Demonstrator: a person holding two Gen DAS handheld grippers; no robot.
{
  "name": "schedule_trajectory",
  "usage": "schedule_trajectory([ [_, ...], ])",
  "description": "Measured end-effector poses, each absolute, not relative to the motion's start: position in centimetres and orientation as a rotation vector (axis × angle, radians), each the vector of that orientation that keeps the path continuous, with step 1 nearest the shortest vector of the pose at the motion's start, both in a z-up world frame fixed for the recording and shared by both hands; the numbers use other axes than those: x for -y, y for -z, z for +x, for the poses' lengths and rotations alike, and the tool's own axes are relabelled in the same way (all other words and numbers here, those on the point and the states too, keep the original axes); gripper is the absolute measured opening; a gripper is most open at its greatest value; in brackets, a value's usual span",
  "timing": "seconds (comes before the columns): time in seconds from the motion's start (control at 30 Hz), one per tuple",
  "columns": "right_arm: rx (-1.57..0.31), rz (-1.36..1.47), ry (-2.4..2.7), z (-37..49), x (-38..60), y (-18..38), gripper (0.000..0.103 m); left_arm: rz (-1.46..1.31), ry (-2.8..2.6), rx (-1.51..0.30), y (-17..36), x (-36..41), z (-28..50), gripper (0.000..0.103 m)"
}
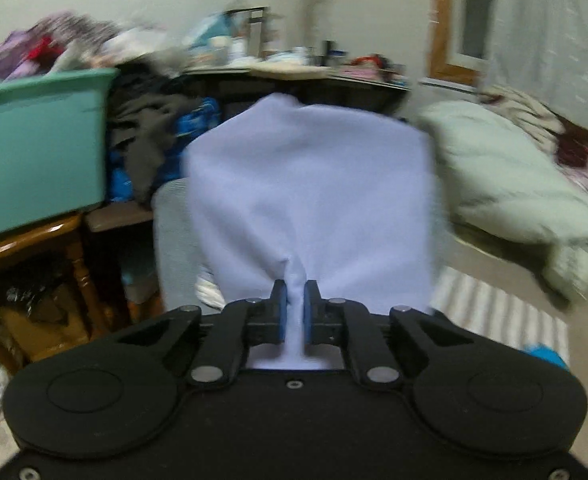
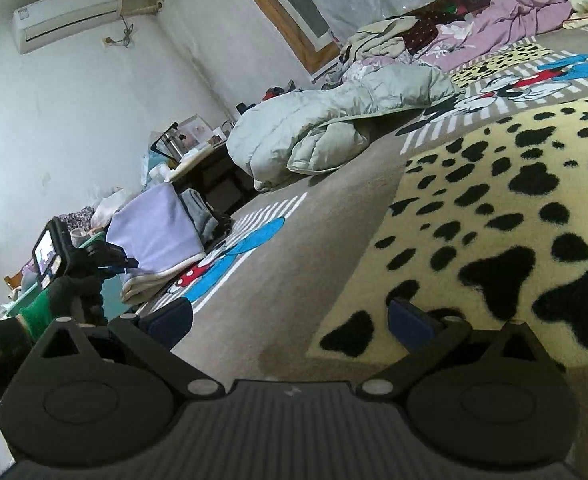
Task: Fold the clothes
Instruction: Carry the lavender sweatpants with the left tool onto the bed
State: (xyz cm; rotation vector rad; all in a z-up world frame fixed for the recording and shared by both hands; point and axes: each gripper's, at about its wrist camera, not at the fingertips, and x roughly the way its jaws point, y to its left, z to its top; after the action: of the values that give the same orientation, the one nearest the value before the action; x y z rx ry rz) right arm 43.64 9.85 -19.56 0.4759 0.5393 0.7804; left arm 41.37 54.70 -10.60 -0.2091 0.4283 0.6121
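Note:
A pale lilac garment (image 1: 310, 192) fills the middle of the left wrist view, bunched into a pinch between the blue pads. My left gripper (image 1: 295, 300) is shut on that fold of cloth. In the right wrist view the same lilac garment (image 2: 158, 228) lies at the bed's far left edge, with the left gripper (image 2: 128, 262) at its near side, held by a gloved hand (image 2: 74, 296). My right gripper (image 2: 290, 320) stands open low over the brown cartoon-print bed cover (image 2: 278, 276), nothing between its fingers.
A yellow blanket with black spots (image 2: 506, 216) lies under the right finger. A pale green padded jacket (image 2: 334, 120) and pink bedding (image 2: 506, 16) lie farther up the bed. Beside the bed stand a teal tub (image 1: 34, 148), a wooden stool (image 1: 46, 248) and a cluttered desk (image 1: 294, 68).

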Motion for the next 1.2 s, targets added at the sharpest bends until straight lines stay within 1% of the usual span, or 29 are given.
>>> schedule_trajectory([
  [0.23,-0.536,0.509,-0.792,43.6,-9.4,19.3,0.103,-0.181,-0.476,-0.417,10.0,-44.7,36.3,0.005],
  [0.43,-0.562,0.573,-0.814,44.3,-8.6,19.1,0.103,-0.225,-0.427,-0.372,8.3,-39.2,30.9,0.005],
  [0.57,-0.626,0.636,-0.860,45.1,-7.9,18.8,0.103,-0.242,-0.384,-0.325,6.4,-34.9,27.1,0.004],
  [0.67,-0.702,0.600,-0.887,44.3,-7.0,17.6,0.103,-0.217,-0.334,-0.287,5.0,-31.3,23.9,0.004],
  [0.73,-0.714,0.542,-0.868,41.7,-5.1,16.4,0.103,-0.206,-0.320,-0.324,4.9,-28.7,22.1,0.004],
  [0.9,-0.757,0.579,-0.780,31.9,5.1,15.1,0.103,-0.197,-0.226,-0.385,3.0,-22.5,18.1,0.004],
  [0.97,-0.781,0.595,-0.733,28.3,9.3,14.9,0.103,-0.240,-0.169,-0.355,1.6,-21.0,16.9,0.004],
  [1.07,-0.764,0.598,-0.680,24.0,14.9,13.3,0.103,-0.300,-0.108,-0.365,-0.3,-19.4,16.7,0.004],
  [1.17,-0.736,0.606,-0.629,20.0,20.0,11.6,0.103,-0.332,-0.032,-0.310,-2.9,-17.6,16.1,0.004],
  [1.2,-0.720,0.612,-0.613,18.9,21.5,11.0,0.103,-0.350,-0.017,-0.320,-3.4,-17.1,16.3,0.004],
])
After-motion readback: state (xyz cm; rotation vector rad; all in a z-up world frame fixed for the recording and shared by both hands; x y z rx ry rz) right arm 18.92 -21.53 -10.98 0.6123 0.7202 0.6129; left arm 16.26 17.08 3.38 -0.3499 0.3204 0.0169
